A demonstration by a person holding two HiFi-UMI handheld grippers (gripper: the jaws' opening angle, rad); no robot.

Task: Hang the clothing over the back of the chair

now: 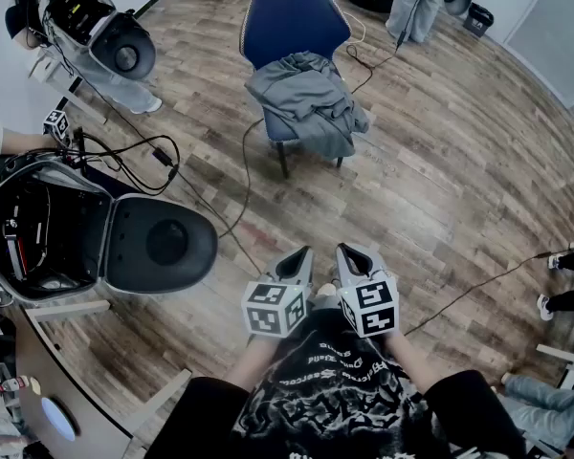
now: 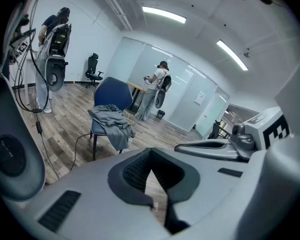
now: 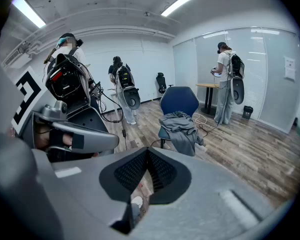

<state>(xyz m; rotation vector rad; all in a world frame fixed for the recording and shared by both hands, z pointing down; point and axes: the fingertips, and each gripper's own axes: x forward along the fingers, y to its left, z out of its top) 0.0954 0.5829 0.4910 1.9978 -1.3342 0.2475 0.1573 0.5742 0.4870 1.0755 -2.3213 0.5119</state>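
Ahead, a cable [image 1: 248, 187] crosses the floor [image 1: 440, 161] before the chair [image 1: 295, 25].

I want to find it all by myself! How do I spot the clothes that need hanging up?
Look at the middle of the wooden floor, where one blue chair stands alone. On its seat lies the grey clothing, crumpled in a heap and spilling over the front edge. It is the only soft, rumpled thing there; around it lie just thin cables.

A black cable [image 1: 248, 185] lies across the wooden floor [image 1: 440, 161]. A person [image 3: 224, 69] with a backpack stands beside a small table [image 3: 206, 86] at the glass wall [image 3: 270, 69]; 2 ceiling lights [image 3: 179, 3] shine above
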